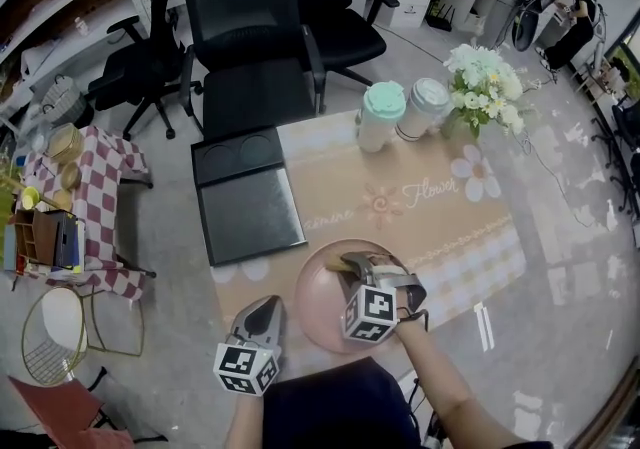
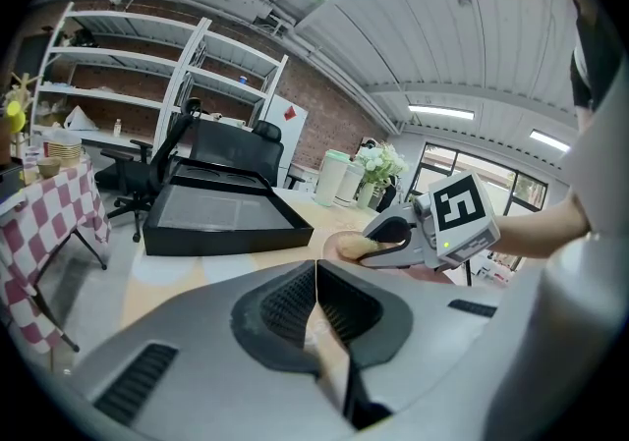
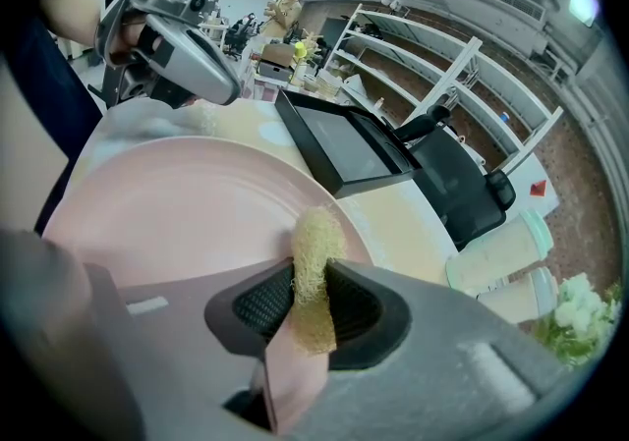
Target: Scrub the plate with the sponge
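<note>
The tan, coarse-fibred sponge (image 3: 314, 267) is pinched upright between the two jaws of my right claw (image 3: 313, 300). Its frayed top stands out a little past my fingertips. Right under that claw and spreading out ahead of it lies the round pale pink plate (image 3: 167, 218). The sponge's tip sits over the plate's far part, close to the rim. I cannot tell whether the fibres are pressed onto the surface.

My left claw (image 2: 316, 303) has its jaws together with nothing between them. It sits off the plate, just to the left of my right claw and nearer to me, over the near edge of the cream flower-print tablecloth (image 1: 420, 202). From it, the plate and the sponge are ahead and to the right.

Ahead and to the left of both claws, a shallow black rectangular tray (image 1: 248, 209) lies on the cloth, near the plate's far-left rim but apart from it. Farther ahead of my right claw a mint-lidded tumbler (image 1: 380, 115) and a white-lidded cup (image 1: 426, 107) stand side by side, with a bunch of white flowers (image 1: 487, 79) just to their right. Past the tray is a black office chair (image 1: 250, 37). Well off to my left stands a small table with a red-and-white checked cloth (image 1: 92, 199).
</note>
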